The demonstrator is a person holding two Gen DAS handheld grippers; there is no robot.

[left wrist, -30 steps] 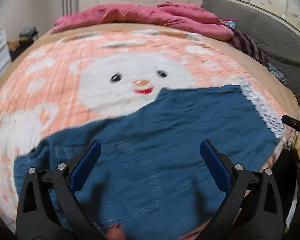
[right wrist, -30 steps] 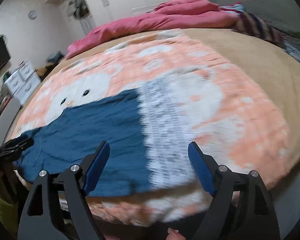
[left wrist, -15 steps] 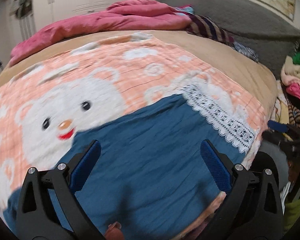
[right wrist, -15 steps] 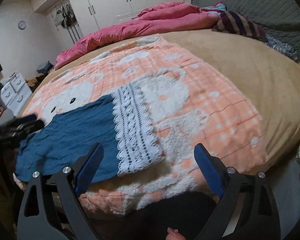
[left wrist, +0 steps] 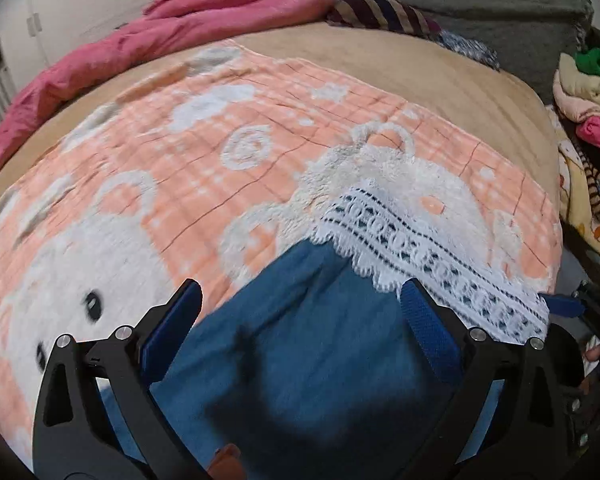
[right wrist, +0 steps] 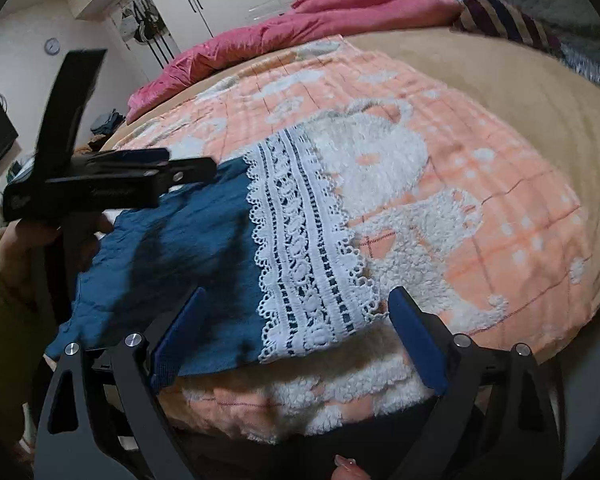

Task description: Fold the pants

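We had swept our left gripper (left wrist: 300,320) along the pants (left wrist: 308,340) toward their lace hem (left wrist: 420,256): a second before, the lace sat far off at the edge of the left wrist view, and by now it lay just past the fingertips. Our right gripper (right wrist: 296,332) had dropped a little toward the near corner of that same hem. With both tools gathered at 1 end, we judged a first fold was being set up — lifting the hem and carrying it back over the blue cloth.

The pants lay flat on the peach bear blanket (left wrist: 204,168), close to the near edge of the bed (left wrist: 440,80). Their long axis ran along that edge, lace hem toward the right hand, the other end off toward the left.

The left gripper stood wide open over the blue fabric, holding nothing. The right one's jaws were closing slightly — the lace corner showed between them, not yet pinched.
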